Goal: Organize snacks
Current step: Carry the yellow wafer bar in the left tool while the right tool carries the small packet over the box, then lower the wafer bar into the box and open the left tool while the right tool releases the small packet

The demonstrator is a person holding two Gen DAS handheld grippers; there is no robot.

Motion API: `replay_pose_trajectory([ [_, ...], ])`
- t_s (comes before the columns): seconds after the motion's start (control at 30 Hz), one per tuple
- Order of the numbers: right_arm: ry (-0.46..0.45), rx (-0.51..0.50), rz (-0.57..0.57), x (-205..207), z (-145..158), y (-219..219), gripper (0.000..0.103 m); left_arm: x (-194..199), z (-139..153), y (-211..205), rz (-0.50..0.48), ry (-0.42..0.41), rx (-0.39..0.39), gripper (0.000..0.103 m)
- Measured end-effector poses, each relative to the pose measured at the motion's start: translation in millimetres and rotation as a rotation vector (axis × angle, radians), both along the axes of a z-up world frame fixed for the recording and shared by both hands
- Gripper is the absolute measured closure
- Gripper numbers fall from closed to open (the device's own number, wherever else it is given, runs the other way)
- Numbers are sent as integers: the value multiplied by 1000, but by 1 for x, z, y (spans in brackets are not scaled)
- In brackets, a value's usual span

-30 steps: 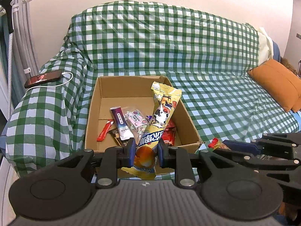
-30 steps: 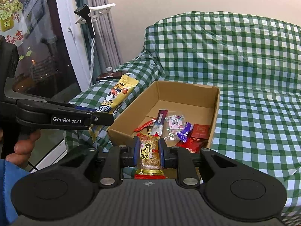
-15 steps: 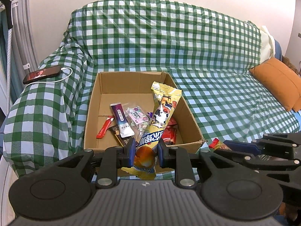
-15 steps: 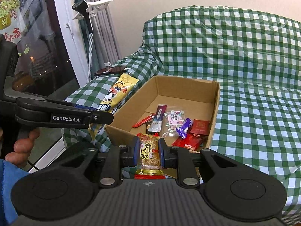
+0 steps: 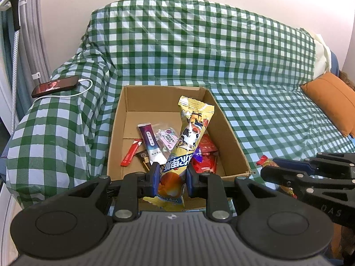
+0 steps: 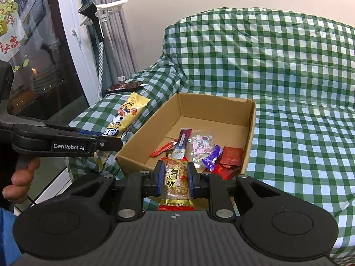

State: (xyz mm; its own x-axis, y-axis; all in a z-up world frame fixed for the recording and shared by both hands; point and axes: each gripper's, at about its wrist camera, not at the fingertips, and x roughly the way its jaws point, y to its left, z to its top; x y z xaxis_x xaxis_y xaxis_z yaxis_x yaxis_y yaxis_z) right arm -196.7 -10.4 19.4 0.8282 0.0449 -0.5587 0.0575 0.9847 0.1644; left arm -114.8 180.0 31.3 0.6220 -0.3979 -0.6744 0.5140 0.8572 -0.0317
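Note:
An open cardboard box (image 5: 230, 137) (image 6: 249, 128) sits on the green-checked sofa and holds several snack packets. My left gripper (image 5: 170, 178) is shut on a long yellow snack bag (image 5: 188, 137), which stands up over the box's near edge. In the right wrist view that bag (image 6: 124, 119) and the left gripper (image 6: 111, 143) show at the left of the box. My right gripper (image 6: 176, 178) is shut on a small peanut-candy packet (image 6: 176, 181), just short of the box's near wall. It shows at the right of the left wrist view, right gripper (image 5: 277, 169).
A phone (image 5: 55, 86) on a white charging cable lies on the sofa's left armrest. An orange cushion (image 5: 330, 102) rests at the sofa's right end. A window and a stand with a dark head (image 6: 93, 15) are at the left. A hand (image 6: 20, 181) holds the left gripper's handle.
Both views have edged slightly closer to the box and a little higher over it. Both grips are unchanged.

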Motion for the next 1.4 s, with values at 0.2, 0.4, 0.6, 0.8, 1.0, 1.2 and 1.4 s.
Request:
replay_pose_trajectory([
  [0.2, 1, 1, 10, 17, 1, -6, 80, 17, 1, 2, 24, 1, -1, 77],
  [0.4, 7, 13, 12, 36, -2, -13, 80, 38, 3, -2, 49, 2, -6, 77],
  [0.6, 23, 18, -20, 62, -9, -22, 80, 61, -2, -11, 59, 9, 7, 77],
  [0.8, 71, 31, -55, 93, -29, -27, 80, 88, -14, -24, 79, 56, 46, 77],
  [1.0, 106, 22, -99, 127, -48, -52, 80, 126, -35, -47, 109, 117, 115, 77],
  [1.2, 111, 16, -136, 158, -62, -79, 80, 169, -60, -68, 130, 200, 166, 77],
  [1.4, 131, 20, -158, 182, -78, -96, 80, 197, -76, -77, 140, 225, 200, 77],
])
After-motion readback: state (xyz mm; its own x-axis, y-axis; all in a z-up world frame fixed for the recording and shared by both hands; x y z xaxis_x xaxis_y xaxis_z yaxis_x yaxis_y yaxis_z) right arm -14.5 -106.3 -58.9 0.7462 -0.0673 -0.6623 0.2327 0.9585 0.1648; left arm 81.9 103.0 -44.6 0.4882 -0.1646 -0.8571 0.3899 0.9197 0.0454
